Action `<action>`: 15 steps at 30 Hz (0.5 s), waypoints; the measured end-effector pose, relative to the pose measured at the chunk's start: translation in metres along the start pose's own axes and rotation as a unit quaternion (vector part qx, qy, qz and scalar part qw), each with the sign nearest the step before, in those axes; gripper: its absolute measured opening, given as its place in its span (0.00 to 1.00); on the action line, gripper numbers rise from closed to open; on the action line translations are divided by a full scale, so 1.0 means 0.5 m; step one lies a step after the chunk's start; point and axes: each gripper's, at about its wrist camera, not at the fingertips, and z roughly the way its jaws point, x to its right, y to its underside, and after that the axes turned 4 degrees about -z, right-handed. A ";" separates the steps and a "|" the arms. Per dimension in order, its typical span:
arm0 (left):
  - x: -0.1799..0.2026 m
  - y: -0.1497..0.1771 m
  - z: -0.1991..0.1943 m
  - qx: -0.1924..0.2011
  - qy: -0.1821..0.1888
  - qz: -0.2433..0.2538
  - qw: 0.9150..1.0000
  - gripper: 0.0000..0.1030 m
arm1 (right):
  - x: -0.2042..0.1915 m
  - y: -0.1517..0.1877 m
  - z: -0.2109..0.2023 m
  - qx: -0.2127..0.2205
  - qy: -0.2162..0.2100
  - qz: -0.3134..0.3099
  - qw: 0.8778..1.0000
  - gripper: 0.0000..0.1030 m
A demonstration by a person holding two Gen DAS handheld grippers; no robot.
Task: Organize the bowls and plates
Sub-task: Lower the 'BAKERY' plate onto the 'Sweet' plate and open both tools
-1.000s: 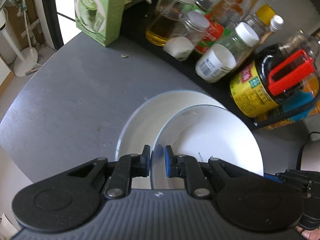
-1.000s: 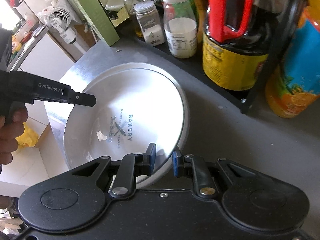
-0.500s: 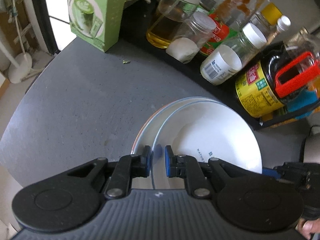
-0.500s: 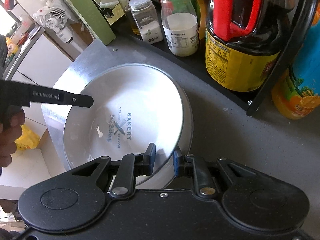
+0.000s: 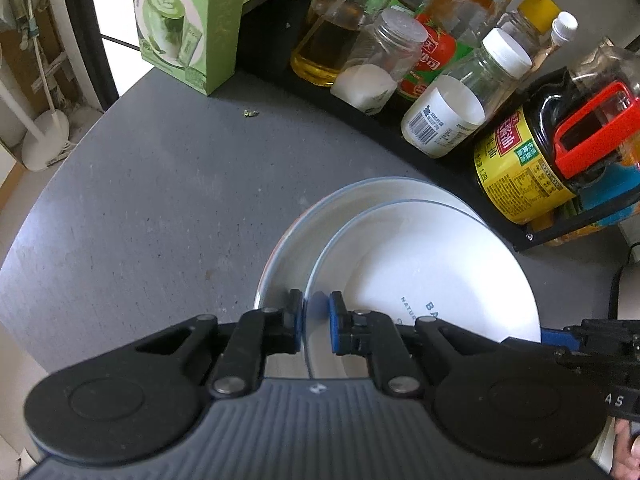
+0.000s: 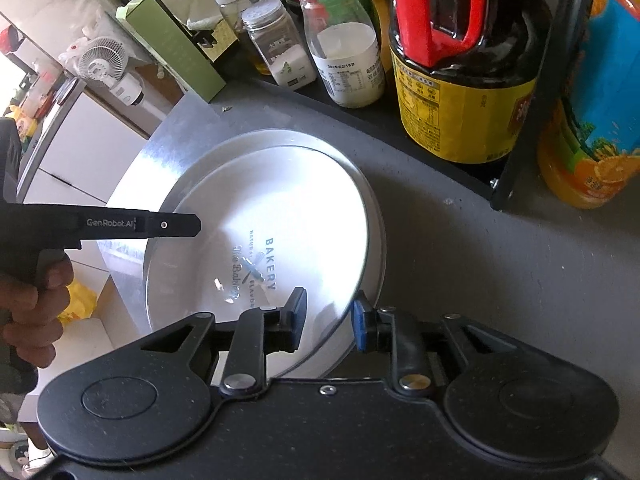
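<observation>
Nearest in the left wrist view, the left gripper (image 5: 316, 322) has its blue pads on either side of the near rim of the upper plate (image 5: 432, 276), narrowly parted with a sliver of gap showing on each side; whether they press the rim cannot be told. The right gripper (image 6: 328, 316) straddles the opposite rim of the same plate, its pads visibly apart and clear of the edge, so it is released.

The upper plate is white with a thin blue rim and sits nested, offset, in a slightly larger white plate (image 5: 288, 248) beneath it. Printed on the upper plate's centre is "BAKERY", with smaller words beginning "NATUR" and ending "FLAVOR" and a script line too blurred to read.

Both plates rest on a dark grey speckled countertop (image 5: 160, 200) with a curved edge. Beyond the plates, a black rack (image 5: 560, 232) holds a dark soy sauce jug (image 6: 464, 80) with a red handle and a yellow label in Chinese characters, a white-capped jar (image 6: 344, 52) dated 2025/02/18, a shaker jar (image 5: 376, 68) of white powder, and an oil bottle (image 5: 336, 36). Left of the rack stands a green carton (image 5: 188, 20) picturing a latte. The left gripper's side arm reads "GenRobot.AI". Farthest off, past the counter's edge, a white fan (image 6: 104, 64) stands by white cabinets.
</observation>
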 end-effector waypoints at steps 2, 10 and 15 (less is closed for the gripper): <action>0.002 0.001 0.001 0.000 -0.002 0.000 1.000 0.12 | -0.002 -0.002 0.002 -0.004 -0.001 0.002 1.000 0.26; 0.009 0.003 0.002 0.004 -0.009 -0.004 1.000 0.13 | -0.004 0.008 -0.015 -0.010 0.017 0.015 1.000 0.48; 0.013 0.007 0.000 0.015 -0.015 -0.005 1.000 0.11 | 0.008 0.027 -0.017 -0.012 0.014 0.022 1.000 0.47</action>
